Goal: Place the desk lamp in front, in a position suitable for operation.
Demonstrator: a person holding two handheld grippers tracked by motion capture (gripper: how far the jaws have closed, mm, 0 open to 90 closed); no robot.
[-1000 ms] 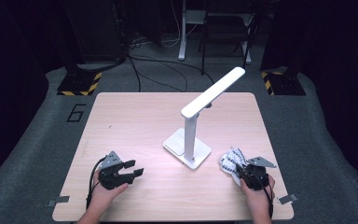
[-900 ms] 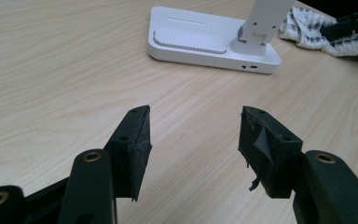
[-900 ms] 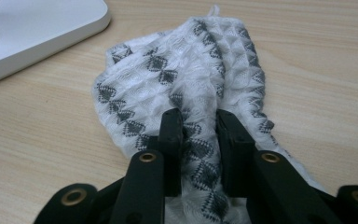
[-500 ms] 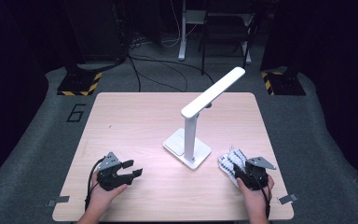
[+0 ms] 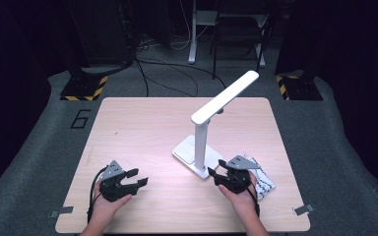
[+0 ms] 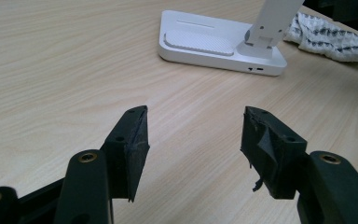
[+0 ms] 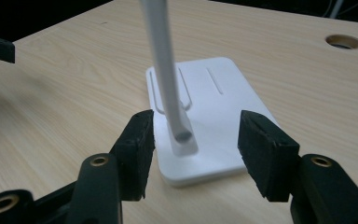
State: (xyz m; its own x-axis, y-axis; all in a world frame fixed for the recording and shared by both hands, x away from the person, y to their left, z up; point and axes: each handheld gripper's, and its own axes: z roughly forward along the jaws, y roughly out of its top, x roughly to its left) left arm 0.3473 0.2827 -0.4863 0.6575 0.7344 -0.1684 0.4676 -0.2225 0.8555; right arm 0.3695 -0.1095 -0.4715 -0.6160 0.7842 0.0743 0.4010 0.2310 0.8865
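Right gripper [image 5: 216, 173] shifted left off the patterned cloth [image 5: 263, 179] since a second ago, jaws just sprung apart, empty, facing the white desk lamp [image 7: 177, 102] base at table [image 5: 142, 123] centre, left gripper [image 5: 140, 178] unmoved, jaws apart, empty, cloth just behind the right hand, floor cables beyond.

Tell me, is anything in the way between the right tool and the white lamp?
No. The right tool is open and points straight at the lamp, only bare table between them. The cloth lies beside the hand.
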